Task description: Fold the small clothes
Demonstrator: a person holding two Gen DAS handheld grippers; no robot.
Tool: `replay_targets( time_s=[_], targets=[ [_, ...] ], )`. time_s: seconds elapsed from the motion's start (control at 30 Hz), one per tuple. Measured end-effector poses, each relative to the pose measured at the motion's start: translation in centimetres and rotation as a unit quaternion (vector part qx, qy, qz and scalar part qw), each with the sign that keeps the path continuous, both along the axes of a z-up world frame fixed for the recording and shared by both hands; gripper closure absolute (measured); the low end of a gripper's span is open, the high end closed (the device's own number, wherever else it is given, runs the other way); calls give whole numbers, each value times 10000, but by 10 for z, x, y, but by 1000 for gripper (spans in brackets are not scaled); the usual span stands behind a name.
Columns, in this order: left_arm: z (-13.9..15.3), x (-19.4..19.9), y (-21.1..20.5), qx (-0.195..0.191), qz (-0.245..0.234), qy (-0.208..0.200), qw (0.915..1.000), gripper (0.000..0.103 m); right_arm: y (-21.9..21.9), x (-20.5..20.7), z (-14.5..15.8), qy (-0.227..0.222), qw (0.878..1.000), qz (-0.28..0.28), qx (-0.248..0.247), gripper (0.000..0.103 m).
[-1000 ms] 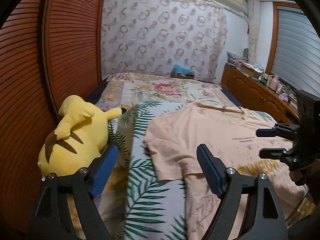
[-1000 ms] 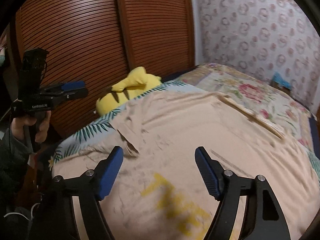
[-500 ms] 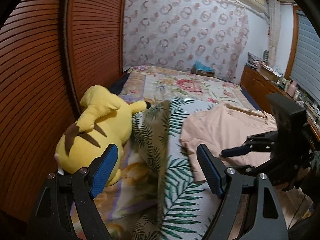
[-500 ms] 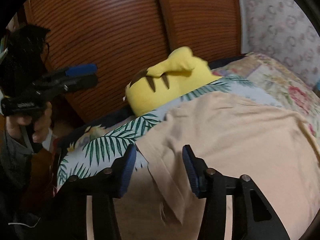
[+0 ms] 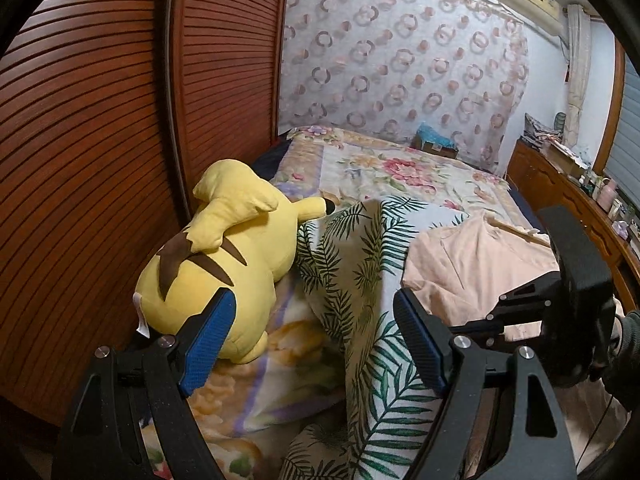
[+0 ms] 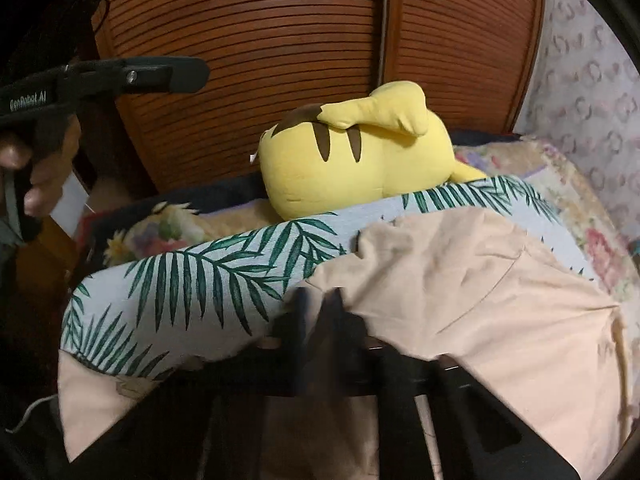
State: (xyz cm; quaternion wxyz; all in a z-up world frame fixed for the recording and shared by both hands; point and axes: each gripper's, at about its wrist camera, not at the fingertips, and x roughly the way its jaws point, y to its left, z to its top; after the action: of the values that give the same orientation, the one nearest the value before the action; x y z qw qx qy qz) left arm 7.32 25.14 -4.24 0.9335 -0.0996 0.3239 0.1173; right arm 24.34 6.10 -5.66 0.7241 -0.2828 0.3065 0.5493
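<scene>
Peach cotton, soft and creased: that's the t-shirt (image 5: 472, 264), spread over a leaf-print cover (image 5: 360, 280) on the bed (image 5: 400, 168). From the left wrist, the left claw (image 5: 316, 336) hangs with its blue ribbed pads wide apart, nothing between them, waiting above the cover beside a plump yellow plush toy (image 5: 224, 272). Off to the right, the right claw (image 5: 508, 312) reaches low at the shirt's near sleeve.

Now the right wrist view: the right claw (image 6: 320, 304) has just been closing and looks pinched together on the t-shirt (image 6: 460, 292) at its sleeve edge, cloth bunching there, I'd say to lift it for a fold. The left claw (image 6: 176, 74) hovers up at left, held clear.
</scene>
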Motion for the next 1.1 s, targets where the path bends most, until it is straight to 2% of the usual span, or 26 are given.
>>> replay_targets(
  time_s=[0.07, 0.23, 0.33, 0.4, 0.6, 0.73, 0.9, 0.93, 1.0, 1.1],
  targets=[
    [0, 3, -2, -13, -48, 4, 10000, 21, 0, 5, 7, 182, 9997, -109, 156, 101],
    [-4, 16, -16, -61, -269, 76, 9996, 21, -38, 25, 38, 683, 9924, -511, 884, 101],
    [-8, 24, -25, -81, -399, 143, 9991, 21, -64, 39, 54, 814, 9857, -804, 1235, 101],
    [-9, 29, -35, -58, -524, 179, 9984, 21, -77, 45, 60, 734, 9828, -1027, 1349, 101],
    [-8, 37, -57, -29, -785, 203, 9967, 21, -104, 57, 63, 414, 9745, -1739, 1354, 101],
    [-8, 40, -67, -14, -886, 209, 9958, 21, -104, 59, 63, 137, 9642, -2356, 1205, 101],
    [-8, 50, -78, -5, -1034, 236, 9944, 21, -90, 43, 67, 44, 9617, -2516, 1086, 90],
    [-9, 52, -80, 9, -1061, 256, 9940, 21, -92, 40, 67, 42, 9617, -2522, 1070, 88],
    [-11, 56, -83, 10, -1116, 275, 9934, 21, -99, 34, 70, -1, 9604, -2594, 1015, 77],
    [-13, 63, -90, -3, -1206, 309, 9922, 21, -114, 28, 74, -11, 9573, -2703, 1022, 72]
  ],
)
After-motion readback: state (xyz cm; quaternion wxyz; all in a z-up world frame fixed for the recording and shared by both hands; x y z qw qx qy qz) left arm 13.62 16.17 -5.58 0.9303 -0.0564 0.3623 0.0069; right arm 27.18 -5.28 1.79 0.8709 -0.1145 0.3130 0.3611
